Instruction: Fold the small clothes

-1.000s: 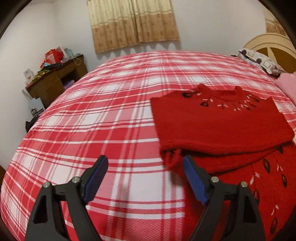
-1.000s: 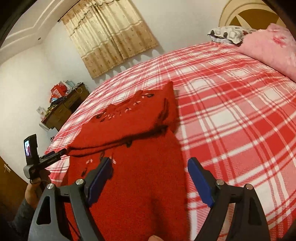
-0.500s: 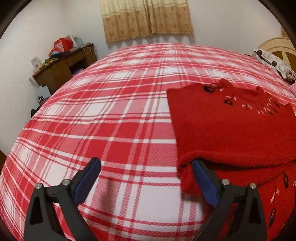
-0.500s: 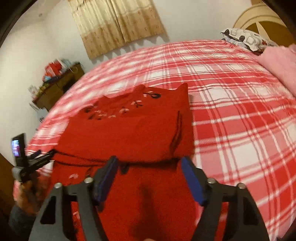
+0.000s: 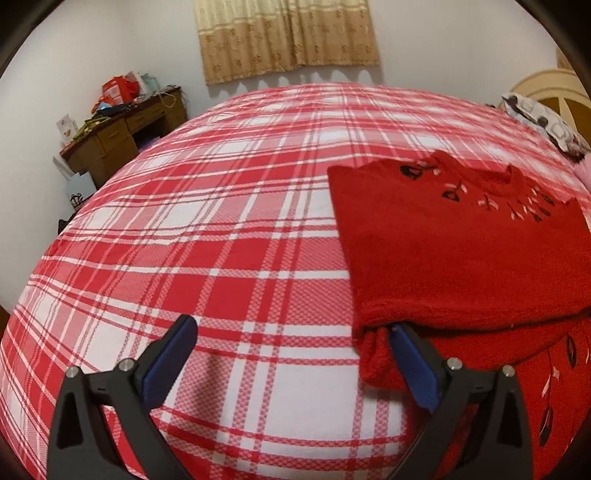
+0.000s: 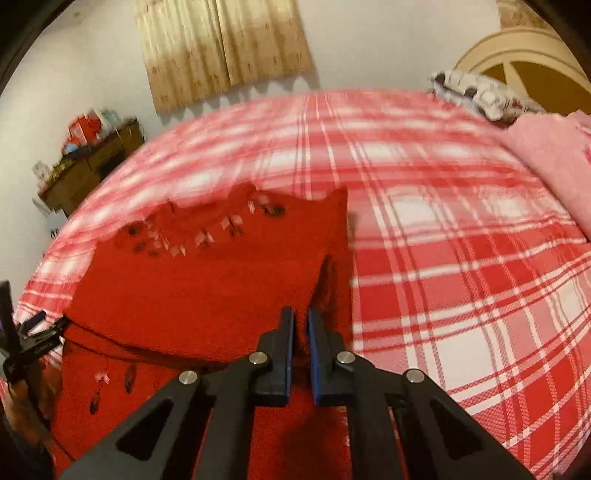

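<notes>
A bed (image 5: 240, 258) covered in a red and white plaid sheet fills most of both views. On it lies a red knitted sweater (image 5: 461, 258) with small black and white embroidered motifs around the neck; its upper half is folded down over the lower half, so a thick folded edge runs across the middle of the garment. It sits toward the right of the left wrist view and the left of the right wrist view (image 6: 207, 288).

Beyond the bed hangs a beige patterned curtain (image 5: 288, 33) on a white wall, with a cluttered wooden desk (image 5: 122, 129) to the left. A cream and brown headboard (image 6: 524, 62) stands to the right, with a patterned pillow (image 6: 480, 92) and a pink blanket (image 6: 554, 158) near it.

The left hand-held gripper (image 5: 291, 354) is spread wide, empty, over the sheet; its right blue pad touches the sweater's near left corner at the fold.

The right hand-held gripper (image 6: 301, 332) is pinched nearly together on red knit at the sweater's folded right edge.

At the far left of the right wrist view, a person's hand (image 6: 22, 410) carries the other tool.
</notes>
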